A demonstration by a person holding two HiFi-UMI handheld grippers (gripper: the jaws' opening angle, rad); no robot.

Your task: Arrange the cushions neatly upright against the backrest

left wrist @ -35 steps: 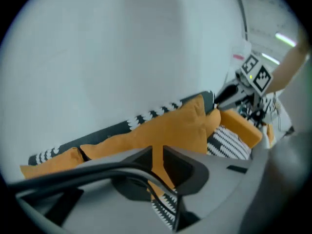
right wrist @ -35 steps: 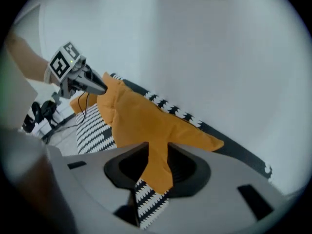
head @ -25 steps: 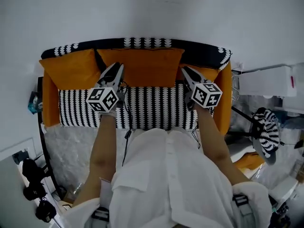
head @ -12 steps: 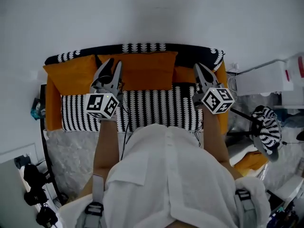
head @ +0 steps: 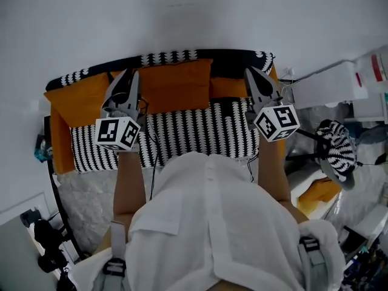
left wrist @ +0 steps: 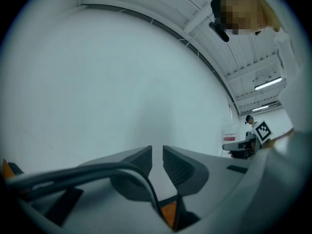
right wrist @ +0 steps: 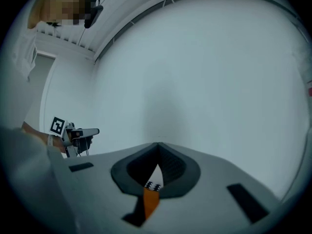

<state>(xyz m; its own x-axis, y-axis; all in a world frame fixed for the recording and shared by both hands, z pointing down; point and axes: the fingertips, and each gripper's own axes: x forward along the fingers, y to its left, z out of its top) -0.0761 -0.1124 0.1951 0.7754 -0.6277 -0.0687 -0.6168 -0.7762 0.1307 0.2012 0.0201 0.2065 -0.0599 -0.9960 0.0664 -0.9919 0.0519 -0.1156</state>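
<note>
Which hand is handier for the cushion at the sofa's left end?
Left, probably: left gripper hangs near that cushion, jaws apart and empty though just closing; right gripper is at the other end, shut.

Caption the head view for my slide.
Left gripper and right gripper hover over orange cushions on a patterned sofa.

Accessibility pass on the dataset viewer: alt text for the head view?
Seen from above, a person in a white shirt holds the left gripper and right gripper over a black-and-white sofa where orange cushions stand against the backrest. The left fingers, just closing, hold nothing.
</note>
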